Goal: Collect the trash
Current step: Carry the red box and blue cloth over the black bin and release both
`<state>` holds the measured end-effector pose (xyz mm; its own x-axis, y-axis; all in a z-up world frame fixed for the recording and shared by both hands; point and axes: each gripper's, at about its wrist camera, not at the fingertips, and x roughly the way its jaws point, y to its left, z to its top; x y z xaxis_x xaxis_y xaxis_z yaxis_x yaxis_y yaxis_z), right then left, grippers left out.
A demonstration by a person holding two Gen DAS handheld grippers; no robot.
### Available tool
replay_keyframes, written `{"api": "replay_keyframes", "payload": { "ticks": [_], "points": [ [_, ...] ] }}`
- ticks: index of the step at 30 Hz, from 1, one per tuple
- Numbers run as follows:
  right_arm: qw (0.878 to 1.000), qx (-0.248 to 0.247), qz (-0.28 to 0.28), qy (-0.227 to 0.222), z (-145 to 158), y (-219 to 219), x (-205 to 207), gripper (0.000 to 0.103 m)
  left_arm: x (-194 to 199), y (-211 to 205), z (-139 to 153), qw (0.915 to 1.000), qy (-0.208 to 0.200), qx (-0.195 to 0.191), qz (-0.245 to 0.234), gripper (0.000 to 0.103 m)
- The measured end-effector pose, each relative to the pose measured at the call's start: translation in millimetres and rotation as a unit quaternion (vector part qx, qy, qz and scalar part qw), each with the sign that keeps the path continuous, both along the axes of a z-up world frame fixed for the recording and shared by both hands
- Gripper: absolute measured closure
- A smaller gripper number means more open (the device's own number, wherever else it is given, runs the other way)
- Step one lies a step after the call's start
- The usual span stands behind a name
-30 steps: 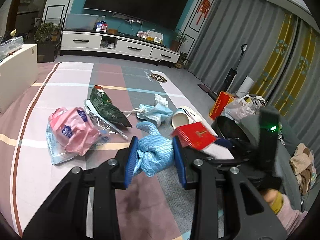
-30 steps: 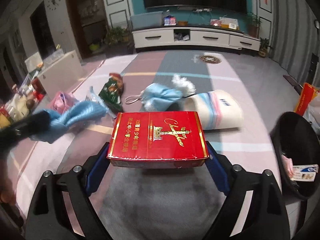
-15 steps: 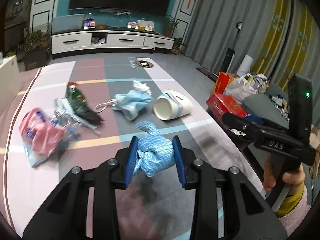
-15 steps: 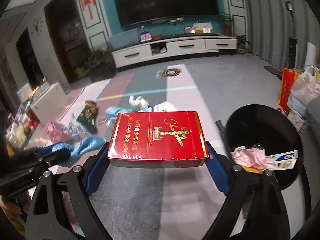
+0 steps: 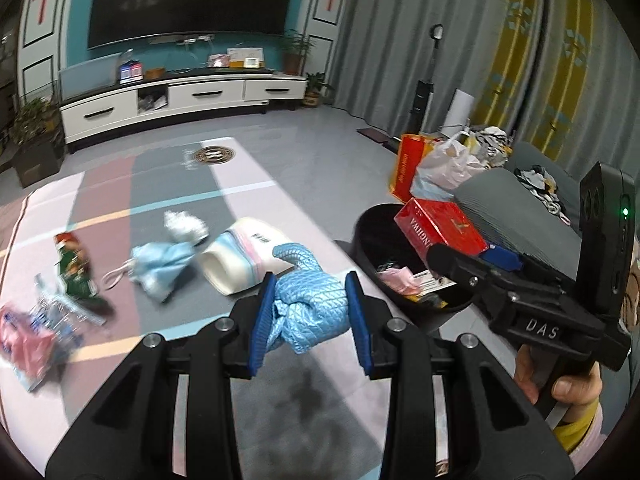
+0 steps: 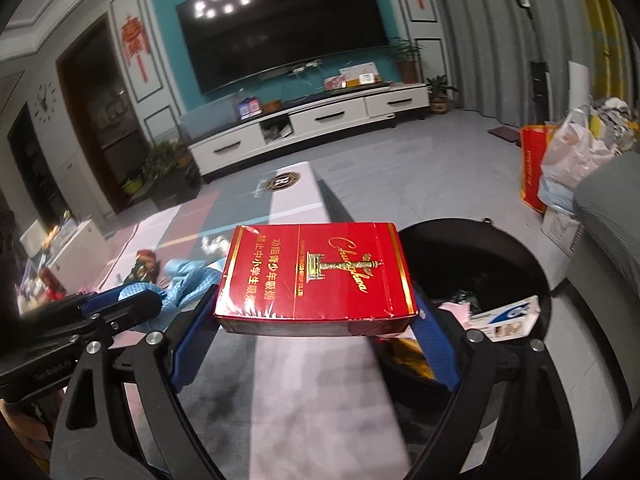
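Observation:
My left gripper [image 5: 310, 312] is shut on a crumpled blue cloth [image 5: 308, 304] and holds it above the rug. My right gripper [image 6: 316, 320] is shut on a red cigarette carton [image 6: 316, 276]; the carton also shows in the left wrist view [image 5: 438, 228] over the near rim of the black trash bin [image 5: 368, 236]. The bin [image 6: 516, 256] sits at the right and holds pink paper and a card. On the rug lie a white cup [image 5: 240, 256], a blue face mask [image 5: 160, 260], a green snack bag [image 5: 74, 272] and a pink bag [image 5: 20, 340].
A grey sofa [image 5: 500, 196] stands right of the bin. A red paper bag [image 5: 408, 164] and a plastic bag [image 5: 448, 168] sit behind it. A white TV cabinet [image 5: 180, 100] lines the far wall. A low white table [image 6: 68, 248] is at the left.
Both grippers have swung right, toward the bin, each still holding its load. The carton has gone from over the rug to the bin's rim. The trash on the rug has not moved.

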<state>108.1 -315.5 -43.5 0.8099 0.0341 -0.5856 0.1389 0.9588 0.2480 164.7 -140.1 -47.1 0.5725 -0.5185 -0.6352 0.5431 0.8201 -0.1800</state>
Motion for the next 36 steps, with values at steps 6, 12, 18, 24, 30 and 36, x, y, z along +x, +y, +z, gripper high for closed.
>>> {"api": "replay_keyframes", "payload": {
  "ticks": [6,12,18,24,30,36],
  "points": [
    [0.999,0.010,-0.035,0.000,-3,-31,-9,0.015,3,-41,7,0.9995,-0.004,0.001,-0.032,0.068],
    [0.997,0.028,-0.068,0.005,-9,-61,-18,0.015,10,-76,7,0.9986,-0.003,0.001,-0.053,0.068],
    [0.994,0.041,-0.097,0.015,-17,-84,-21,0.015,27,-112,-2,0.9975,0.019,-0.006,-0.067,0.067],
    [0.989,0.051,-0.133,0.029,-26,-105,-22,0.015,47,-140,-19,0.9948,0.062,-0.015,-0.080,0.067],
    [0.984,0.067,-0.157,0.054,-40,-123,-17,0.015,63,-167,-37,0.9917,0.095,-0.009,-0.086,0.067],
    [0.980,0.067,-0.167,0.082,-54,-133,-9,0.015,79,-186,-54,0.9901,0.117,0.001,-0.077,0.067]
  ]
}}
